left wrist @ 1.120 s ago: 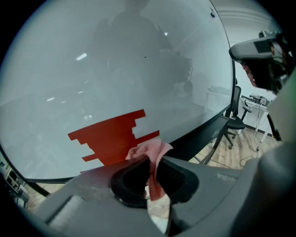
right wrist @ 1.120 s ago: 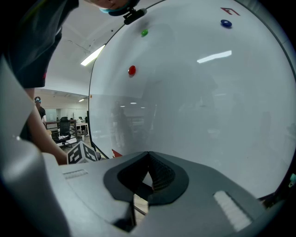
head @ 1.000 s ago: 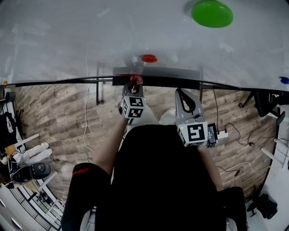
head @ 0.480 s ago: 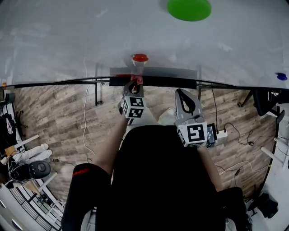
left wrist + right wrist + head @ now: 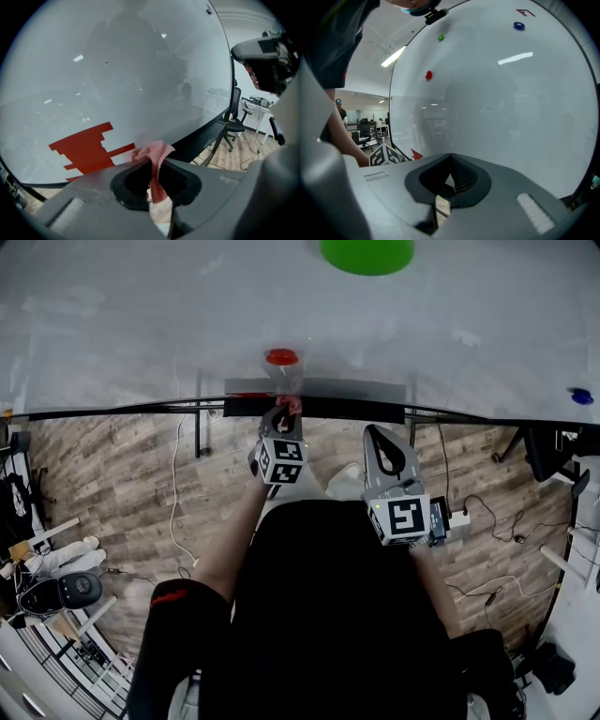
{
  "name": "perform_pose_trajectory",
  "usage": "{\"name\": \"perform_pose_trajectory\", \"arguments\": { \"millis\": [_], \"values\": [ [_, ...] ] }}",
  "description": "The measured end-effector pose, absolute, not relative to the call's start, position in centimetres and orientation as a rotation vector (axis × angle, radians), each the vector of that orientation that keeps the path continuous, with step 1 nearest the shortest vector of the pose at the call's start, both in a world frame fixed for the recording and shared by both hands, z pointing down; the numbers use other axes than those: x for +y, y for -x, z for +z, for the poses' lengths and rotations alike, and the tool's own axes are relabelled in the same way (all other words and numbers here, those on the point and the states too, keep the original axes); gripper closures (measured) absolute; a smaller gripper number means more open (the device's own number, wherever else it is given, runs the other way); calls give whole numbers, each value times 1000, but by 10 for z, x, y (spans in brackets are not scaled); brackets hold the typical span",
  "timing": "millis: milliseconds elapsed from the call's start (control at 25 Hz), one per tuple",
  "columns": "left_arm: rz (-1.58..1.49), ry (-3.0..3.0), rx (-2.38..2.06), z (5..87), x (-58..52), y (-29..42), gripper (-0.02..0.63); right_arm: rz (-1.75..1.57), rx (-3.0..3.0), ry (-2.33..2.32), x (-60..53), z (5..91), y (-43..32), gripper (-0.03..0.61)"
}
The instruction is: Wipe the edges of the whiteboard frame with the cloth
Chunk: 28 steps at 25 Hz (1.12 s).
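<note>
Left claw (image 5: pixel 154 176): closed on the cloth (image 5: pixel 153 157). Pink fabric is pinched between both jaws, with a crumpled tuft sticking out past the tips.

In the head view this claw sits just left of centre and points to 12 o'clock. Its tips are at the bottom frame (image 5: pixel 112 411) of the whiteboard (image 5: pixel 141 315), right by the left end of the dark tray (image 5: pixel 356 410). The tuft lies over the lower board edge. Can't tell whether it actually touches.

Right claw (image 5: pixel 450 161): jaws together at the tips, nothing between them. In the head view it is at 3 o'clock from the left claw, lower in the frame, clear of the tray and over the wood floor (image 5: pixel 112 484). It also points to 12 o'clock.

On the board:
- 1 red magnet (image 5: pixel 281 357), directly at 12 o'clock from the left claw
- 1 green magnet (image 5: pixel 367 251) at the top edge, about 1 o'clock from the red one
- 1 blue magnet (image 5: pixel 581 396), far out at 3 o'clock

The left claw's view shows a red stepped patch (image 5: pixel 89 147) on the board at 9 o'clock from the cloth. An office chair (image 5: pixel 236 119) stands past the frame at 2 o'clock.
</note>
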<state>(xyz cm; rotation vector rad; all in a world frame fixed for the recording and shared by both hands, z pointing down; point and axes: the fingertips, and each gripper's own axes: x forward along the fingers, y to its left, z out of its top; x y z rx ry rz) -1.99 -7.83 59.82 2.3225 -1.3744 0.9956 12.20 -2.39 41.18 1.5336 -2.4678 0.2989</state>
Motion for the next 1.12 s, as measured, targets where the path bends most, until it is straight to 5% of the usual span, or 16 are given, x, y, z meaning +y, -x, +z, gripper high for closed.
{"name": "perform_pose_trajectory", "arguments": {
  "millis": [1120],
  "values": [
    [989, -2308, -1401, 596, -71, -27, 571, 320, -2490, -1487, -4, 417, -165, 577]
  ]
}}
